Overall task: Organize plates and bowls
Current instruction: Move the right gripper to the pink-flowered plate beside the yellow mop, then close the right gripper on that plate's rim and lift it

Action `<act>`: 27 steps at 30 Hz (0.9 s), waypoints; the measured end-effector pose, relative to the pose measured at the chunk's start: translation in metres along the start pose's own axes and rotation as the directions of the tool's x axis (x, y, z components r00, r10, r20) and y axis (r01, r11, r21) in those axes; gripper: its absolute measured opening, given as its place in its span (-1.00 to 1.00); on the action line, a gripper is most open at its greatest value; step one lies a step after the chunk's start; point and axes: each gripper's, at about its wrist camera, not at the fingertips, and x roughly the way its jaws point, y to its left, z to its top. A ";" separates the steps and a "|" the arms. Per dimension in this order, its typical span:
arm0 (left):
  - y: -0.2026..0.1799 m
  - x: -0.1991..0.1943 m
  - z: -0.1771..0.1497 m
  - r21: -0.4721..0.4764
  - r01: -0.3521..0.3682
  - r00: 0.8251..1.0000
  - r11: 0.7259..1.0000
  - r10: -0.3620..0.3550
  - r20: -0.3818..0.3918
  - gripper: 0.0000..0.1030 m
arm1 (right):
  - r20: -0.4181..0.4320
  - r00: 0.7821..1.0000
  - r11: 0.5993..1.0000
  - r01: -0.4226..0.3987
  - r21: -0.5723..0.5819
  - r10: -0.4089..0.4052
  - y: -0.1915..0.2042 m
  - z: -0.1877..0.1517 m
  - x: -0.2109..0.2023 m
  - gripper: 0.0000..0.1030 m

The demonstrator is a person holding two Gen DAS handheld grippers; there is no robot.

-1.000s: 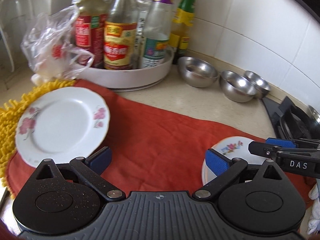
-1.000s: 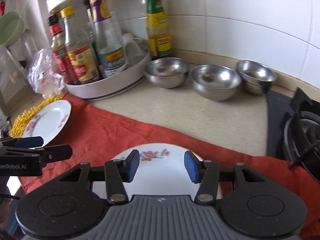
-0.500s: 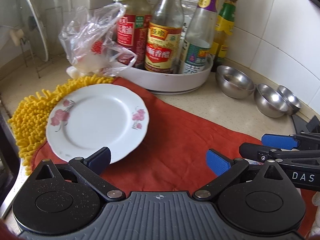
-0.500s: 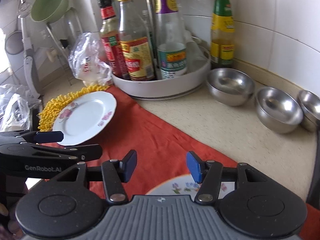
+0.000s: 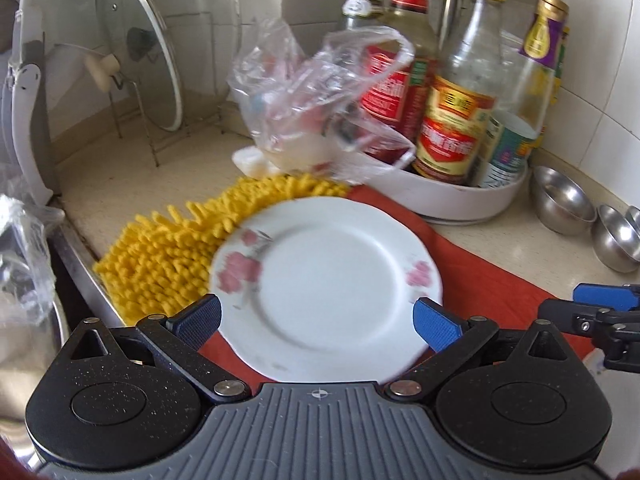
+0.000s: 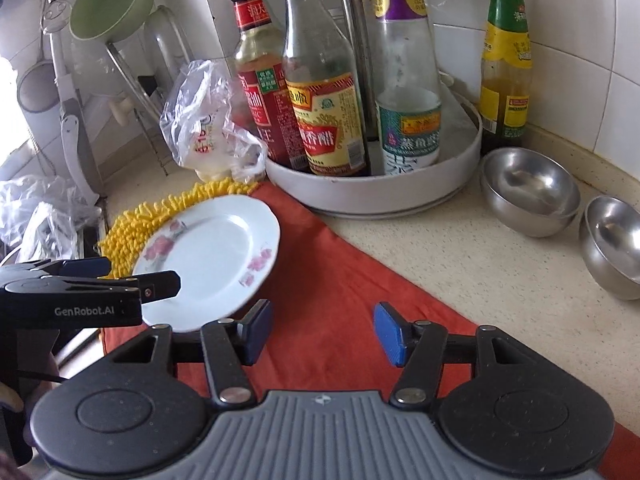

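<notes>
Left gripper spread wide over the flowered plate; right gripper partly apart above the red cloth.

The plate lies flat, half on the cloth and half on the yellow mat, and neither blue pad touches it. The right jaws have just been opening, with nothing between them (only bare cloth below). Steel bowls sit apart on the counter beside the white bottle tray.

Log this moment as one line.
left tongs: open, at plate | right tongs: opening, empty, over red cloth | plate: on cloth, ungripped
</notes>
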 end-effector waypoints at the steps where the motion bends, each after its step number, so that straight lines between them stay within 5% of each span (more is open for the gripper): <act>1: 0.006 0.003 0.003 0.006 -0.004 1.000 1.000 0.004 -0.001 1.00 | 0.004 1.000 1.000 0.009 0.001 -0.009 0.004 0.003 0.003 0.16; 13: 0.046 0.045 0.012 0.034 0.056 0.995 0.998 -0.053 -0.080 1.00 | -0.062 0.998 0.995 0.020 0.097 -0.014 0.036 0.016 0.058 0.21; 27: 0.050 0.073 0.006 0.086 0.123 0.981 0.989 -0.108 -0.162 0.99 | -0.102 0.994 0.989 0.049 0.137 -0.035 0.055 0.015 0.083 0.25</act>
